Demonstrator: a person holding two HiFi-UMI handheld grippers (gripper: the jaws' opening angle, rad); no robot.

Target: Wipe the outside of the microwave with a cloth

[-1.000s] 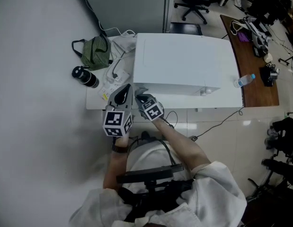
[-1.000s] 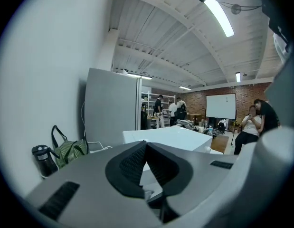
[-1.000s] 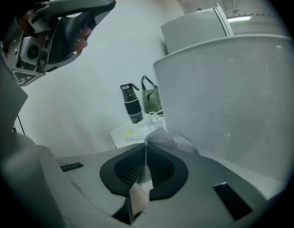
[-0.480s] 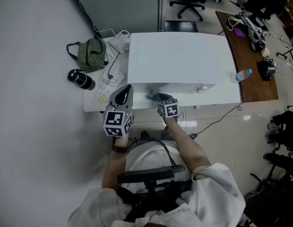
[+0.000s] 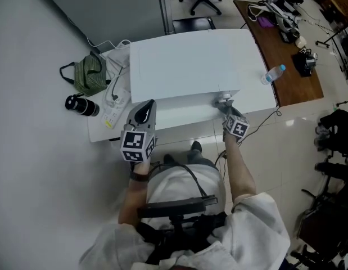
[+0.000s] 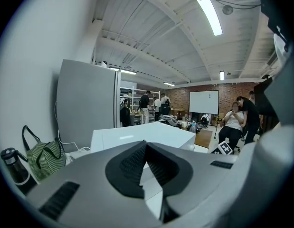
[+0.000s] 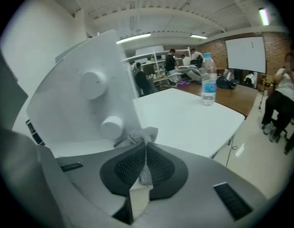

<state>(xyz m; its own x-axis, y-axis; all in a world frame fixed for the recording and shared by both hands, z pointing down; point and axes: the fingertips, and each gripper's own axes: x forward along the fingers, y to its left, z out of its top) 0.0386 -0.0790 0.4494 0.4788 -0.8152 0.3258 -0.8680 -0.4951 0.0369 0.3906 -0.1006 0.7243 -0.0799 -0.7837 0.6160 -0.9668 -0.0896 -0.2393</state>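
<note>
The white microwave (image 5: 185, 61) stands on a white table (image 5: 258, 97). My right gripper (image 5: 225, 106) is at the right end of the microwave's front, shut on a grey cloth (image 7: 142, 137). In the right gripper view the cloth bunches against the front panel just below the two round knobs (image 7: 93, 84). My left gripper (image 5: 145, 107) hovers at the table's front edge, near the microwave's (image 6: 137, 136) left front corner. Its jaws are shut with nothing between them, and it does not touch the microwave.
A green striped bag (image 5: 86, 75) and a black bottle (image 5: 78, 104) lie left of the microwave, with a power strip and cables (image 5: 114, 97) between. A water bottle (image 5: 272, 73) stands at the table's right edge, beside a brown desk (image 5: 286, 44). People stand far back.
My right gripper has slid the cloth rightward along the microwave's front, from the left end to the knob end. The left gripper has stayed put.
</note>
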